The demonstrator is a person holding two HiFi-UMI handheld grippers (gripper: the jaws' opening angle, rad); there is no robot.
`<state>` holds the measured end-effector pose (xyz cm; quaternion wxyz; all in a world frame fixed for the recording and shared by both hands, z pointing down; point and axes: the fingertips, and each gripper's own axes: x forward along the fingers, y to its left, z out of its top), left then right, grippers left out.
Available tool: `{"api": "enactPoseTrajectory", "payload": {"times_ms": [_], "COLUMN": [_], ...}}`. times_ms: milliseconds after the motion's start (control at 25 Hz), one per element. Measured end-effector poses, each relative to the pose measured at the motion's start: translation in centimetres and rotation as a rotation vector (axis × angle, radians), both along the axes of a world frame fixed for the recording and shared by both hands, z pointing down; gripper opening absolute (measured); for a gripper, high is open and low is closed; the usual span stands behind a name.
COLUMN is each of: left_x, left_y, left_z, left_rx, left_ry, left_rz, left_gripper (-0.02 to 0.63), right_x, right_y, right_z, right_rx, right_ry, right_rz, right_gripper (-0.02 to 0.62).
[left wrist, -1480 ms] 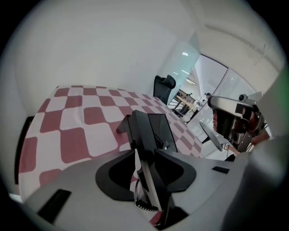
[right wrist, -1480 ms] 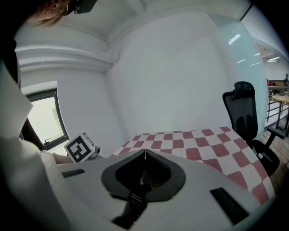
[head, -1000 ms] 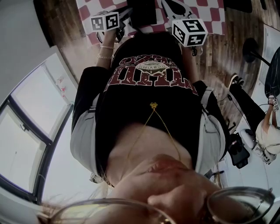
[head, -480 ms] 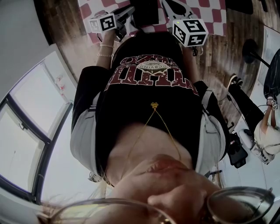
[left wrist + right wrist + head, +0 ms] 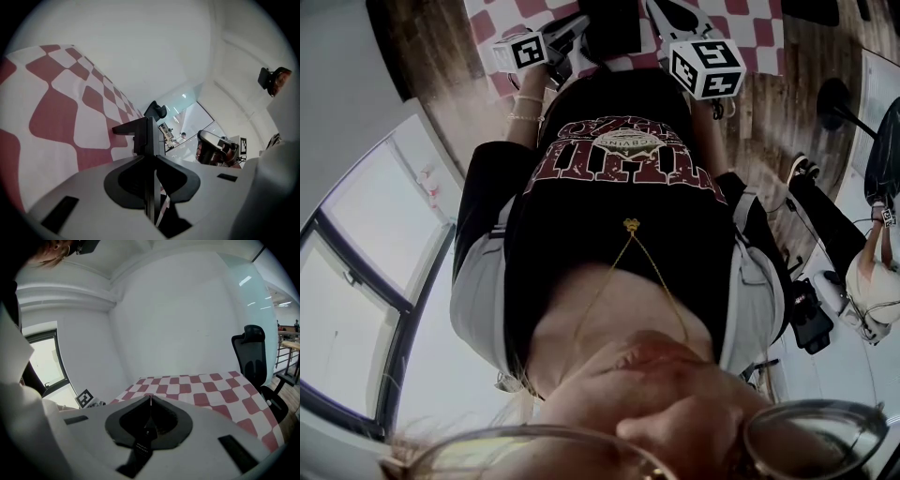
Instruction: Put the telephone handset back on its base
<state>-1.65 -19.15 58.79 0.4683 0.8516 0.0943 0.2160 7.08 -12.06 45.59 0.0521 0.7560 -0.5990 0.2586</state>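
The left gripper (image 5: 149, 136) is clenched: its jaws have just been closing and now meet along one seam, with nothing visible between them. The right gripper (image 5: 150, 401) is likewise clenched and empty. In the head view, both grippers are held out over the red-and-white checkered cloth (image 5: 197, 385), marker cubes uppermost. A dark rectangular object (image 5: 611, 26) lies on the cloth between them, at the top edge of the view. Whether this object is the telephone handset or its base cannot be determined. A black office chair (image 5: 255, 357) stands beside the table.
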Motion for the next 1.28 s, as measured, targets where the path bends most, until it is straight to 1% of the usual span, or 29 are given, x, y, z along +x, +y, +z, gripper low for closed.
{"api": "enactPoseTrajectory", "payload": {"times_ms": [160,280,400,480,560,680,760,800,960,1040,1160,1200,1280], "left_x": [0.0,-0.3,-0.2,-0.1,0.0,0.0,0.1,0.2,0.1,0.1,0.2,0.2,0.1], "left_y": [0.0,-0.1,-0.1,-0.1,-0.3,0.0,0.2,0.2,0.3,0.3,0.2,0.2,0.2], "left_z": [0.2,1.4,0.7,0.3,0.6,1.2,1.0,0.9,0.7,0.6,0.3,0.2,0.2], "left_rx": [-0.003,-0.020,0.011,0.072,0.189,0.391,0.496,0.523,0.570,0.614,0.709,0.731,0.749], "left_ry": [-0.003,-0.022,-0.053,-0.081,-0.126,-0.187,-0.217,-0.227,-0.255,-0.273,-0.297,-0.302,-0.310], "left_rz": [0.001,-0.016,-0.015,-0.006,0.017,0.070,0.086,0.081,0.052,0.045,0.038,0.032,0.015], "left_gripper": [0.081,0.083,0.086,0.092,0.109,0.110,0.110,0.110,0.112,0.112,0.112,0.112,0.112], "right_x": [-0.3,-0.5,-0.5,-0.4,-0.3,-0.3,-0.3,-0.3,-0.4,-0.5,-0.6,-0.7,-0.8], "right_y": [-0.5,-0.8,-0.9,-1.0,-1.0,-0.9,-0.7,-0.6,-0.3,-0.2,0.1,0.2,0.3], "right_z": [0.1,0.1,0.1,0.0,0.0,0.2,0.2,0.2,0.0,-0.1,-0.1,0.0,0.1], "right_rx": [-0.003,-0.003,-0.004,-0.002,-0.003,-0.003,0.000,0.003,0.012,0.014,0.016,0.017,0.015], "right_ry": [-0.004,-0.008,-0.010,-0.008,-0.004,0.000,-0.003,-0.004,-0.007,-0.007,-0.007,-0.007,-0.008], "right_rz": [-0.008,-0.018,-0.030,-0.038,-0.048,-0.065,-0.073,-0.075,-0.083,-0.088,-0.092,-0.093,-0.096], "right_gripper": [0.021,0.021,0.021,0.021,0.021,0.021,0.021,0.021,0.021,0.021,0.021,0.021,0.021]}}
